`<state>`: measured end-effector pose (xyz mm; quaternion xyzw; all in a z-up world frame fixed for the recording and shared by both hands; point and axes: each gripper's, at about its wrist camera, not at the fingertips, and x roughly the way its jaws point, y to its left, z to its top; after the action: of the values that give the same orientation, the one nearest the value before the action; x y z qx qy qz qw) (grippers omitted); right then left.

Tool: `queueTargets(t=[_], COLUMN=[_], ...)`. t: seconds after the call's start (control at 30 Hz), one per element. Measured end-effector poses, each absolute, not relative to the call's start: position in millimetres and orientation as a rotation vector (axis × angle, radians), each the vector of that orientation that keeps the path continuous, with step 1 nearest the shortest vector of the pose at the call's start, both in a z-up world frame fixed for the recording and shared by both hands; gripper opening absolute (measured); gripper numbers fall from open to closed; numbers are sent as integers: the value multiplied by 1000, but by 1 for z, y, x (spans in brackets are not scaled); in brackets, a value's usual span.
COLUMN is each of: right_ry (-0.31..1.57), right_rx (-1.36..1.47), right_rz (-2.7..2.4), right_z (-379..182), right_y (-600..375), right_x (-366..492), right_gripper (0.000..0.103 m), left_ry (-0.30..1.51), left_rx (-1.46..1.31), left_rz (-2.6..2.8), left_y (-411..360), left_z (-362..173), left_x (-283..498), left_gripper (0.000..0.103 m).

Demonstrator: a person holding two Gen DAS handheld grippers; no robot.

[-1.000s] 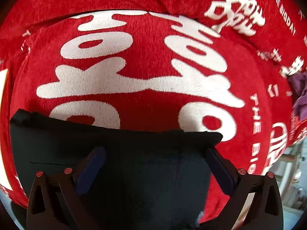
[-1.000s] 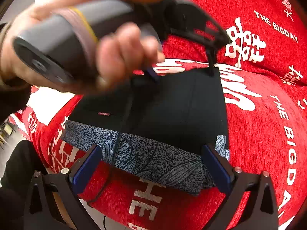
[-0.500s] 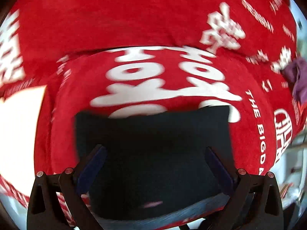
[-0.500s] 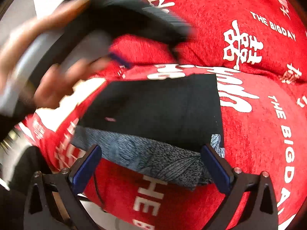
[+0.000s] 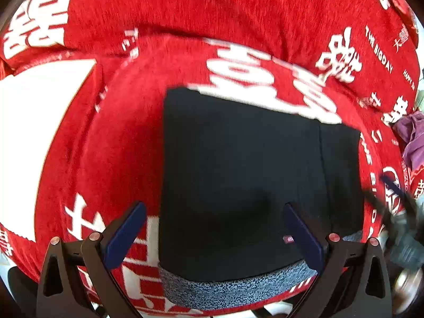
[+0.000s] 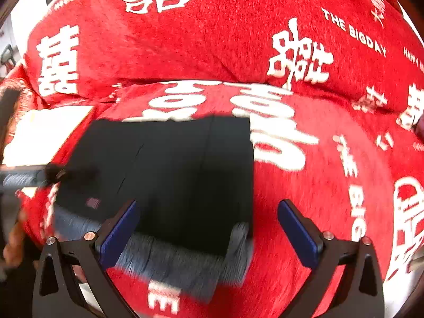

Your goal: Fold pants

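The black pants (image 5: 238, 180) lie folded into a flat rectangle on the red blanket (image 5: 212, 8), with a grey patterned layer (image 5: 233, 288) showing along the near edge. The left gripper (image 5: 214, 230) hovers over them, jaws wide and empty. The right gripper (image 6: 209, 228) is likewise spread wide above the pants' near right corner, holding nothing.

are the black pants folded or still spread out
Folded: the black pants form a compact rectangle with straight edges on the patterned garment, atop the red blanket.
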<state>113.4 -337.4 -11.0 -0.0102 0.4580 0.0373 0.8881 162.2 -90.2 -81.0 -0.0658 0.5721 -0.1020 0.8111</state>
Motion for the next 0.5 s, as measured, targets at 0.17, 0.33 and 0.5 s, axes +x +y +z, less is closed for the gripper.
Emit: queueTargets(t=[0.17,0.33,0.5], right_ry=[980,1123,1009], right_rx=[145,101,172], right_rz=[261,264,275], right_z=[-14,-40,-12], right_y=[-331,-322,-352], right_x=[182,207,142], right_gripper=[103,103,103], left_ry=[1277,1248,1191], left_rx=[-195,-162,-184], left_rz=[-229,-236,-388], left_y=[-89,-85,-68], left_z=[-104,-90,-78], left_x=[158,152,138], left_gripper=[103,103,103])
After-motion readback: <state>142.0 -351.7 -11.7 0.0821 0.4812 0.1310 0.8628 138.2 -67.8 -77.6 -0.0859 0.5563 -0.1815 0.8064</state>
